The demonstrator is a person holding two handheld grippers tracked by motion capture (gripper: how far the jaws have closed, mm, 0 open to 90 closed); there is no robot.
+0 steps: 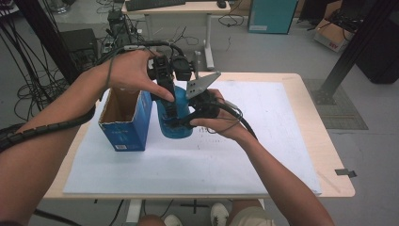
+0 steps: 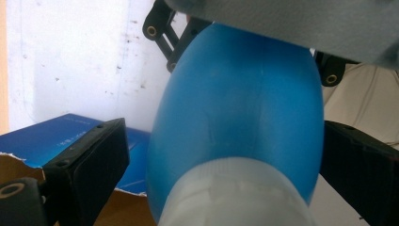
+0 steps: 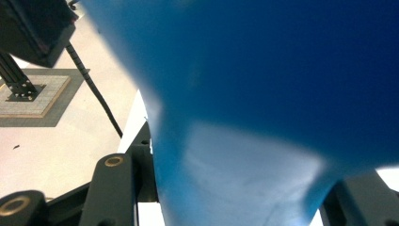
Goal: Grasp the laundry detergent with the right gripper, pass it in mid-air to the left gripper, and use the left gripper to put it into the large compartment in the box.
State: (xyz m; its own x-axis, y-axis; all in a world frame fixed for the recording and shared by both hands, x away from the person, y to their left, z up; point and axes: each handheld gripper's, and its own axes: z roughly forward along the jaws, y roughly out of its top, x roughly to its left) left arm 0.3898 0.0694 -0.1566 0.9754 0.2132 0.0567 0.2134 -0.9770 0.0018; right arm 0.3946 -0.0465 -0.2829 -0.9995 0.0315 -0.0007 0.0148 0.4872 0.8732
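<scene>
Table [image 1: 291,155] with white sheet [image 1: 263,141] beneath both claws. Open blue box [image 1: 126,123] just left of left claw [image 1: 173,110], torn flap up, in left gripper view beside the near jaw [image 2: 70,136]. Blue bottle [image 1: 176,129] standing just right of box, pinned between both claws. In left gripper view bottle [image 2: 240,117] sits between the jaws, white neck [image 2: 235,197] nearest the camera; right jaw against the body, left jaw a hair off, so grip there cannot be told. Right claw [image 1: 188,120] coming in low from the side, clamped on bottle [image 3: 263,94], jaws nearly together around a narrow part.

Step in hand, likely: steadying bottle for lift into box, or just out of it. To do well: hold right clamp firm, no squeeze increase since body looks soft and may buckle. Keep bottle upright. Settle left jaws evenly on both sides before any lift. Raise clear of torn flap, then across, avoiding box rim. Watch trailing cable [image 1: 235,115] near bottle.
</scene>
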